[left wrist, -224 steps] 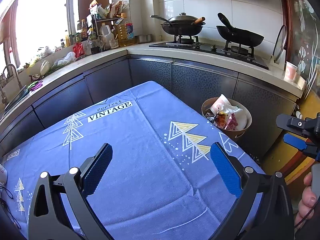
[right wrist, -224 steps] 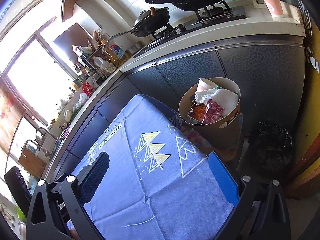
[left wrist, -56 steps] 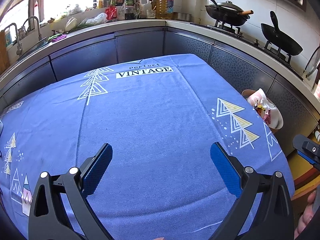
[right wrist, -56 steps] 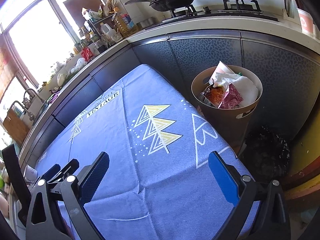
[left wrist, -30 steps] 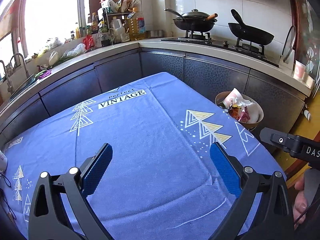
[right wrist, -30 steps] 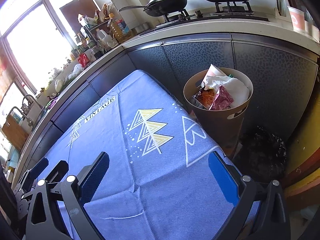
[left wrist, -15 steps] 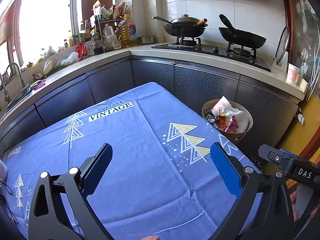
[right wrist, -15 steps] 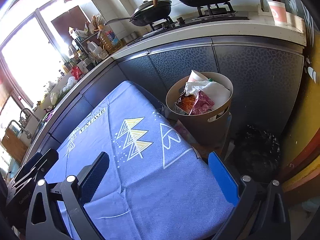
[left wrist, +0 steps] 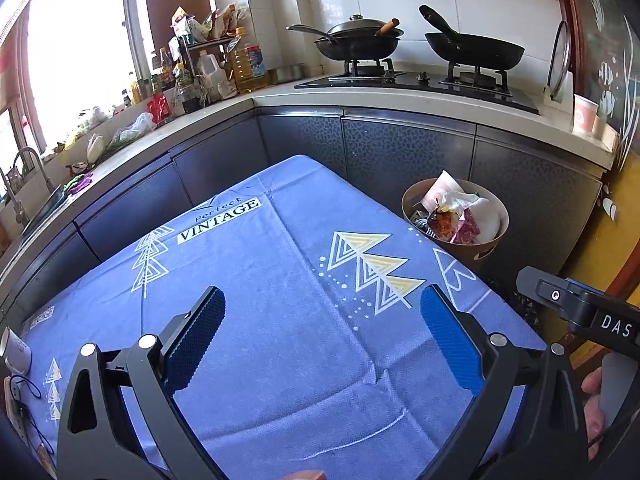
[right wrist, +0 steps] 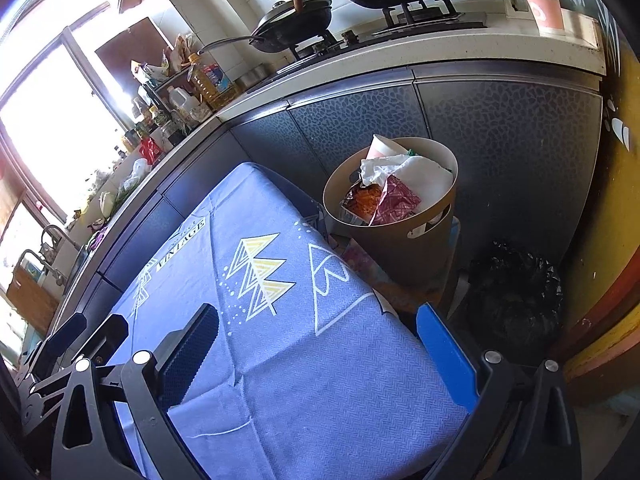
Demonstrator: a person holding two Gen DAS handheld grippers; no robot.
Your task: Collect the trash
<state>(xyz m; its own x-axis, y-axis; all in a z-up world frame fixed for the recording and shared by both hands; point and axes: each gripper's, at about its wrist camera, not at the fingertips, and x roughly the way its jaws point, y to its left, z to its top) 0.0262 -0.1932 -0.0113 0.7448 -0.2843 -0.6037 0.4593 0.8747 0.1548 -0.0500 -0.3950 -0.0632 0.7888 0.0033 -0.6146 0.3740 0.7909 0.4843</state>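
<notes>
A tan round bin (left wrist: 491, 250) stands on the floor past the table's far right corner, full of wrappers, paper and a cup (left wrist: 456, 216). It also shows in the right wrist view (right wrist: 412, 240). My left gripper (left wrist: 320, 338) is open and empty above the blue tablecloth (left wrist: 260, 280). My right gripper (right wrist: 316, 344) is open and empty over the table's right edge, short of the bin. The right gripper's body shows at the right edge of the left wrist view (left wrist: 580, 308).
A counter (left wrist: 400, 98) with a stove and two black pans (left wrist: 472, 50) runs behind. A black bag (right wrist: 516, 292) lies on the floor right of the bin. A paper cup (right wrist: 544, 8) stands on the counter's right end. Bottles (left wrist: 208, 72) crowd the corner.
Both grippers have swung from looking across the table back toward the bin and stove. Both have stayed open and empty.
</notes>
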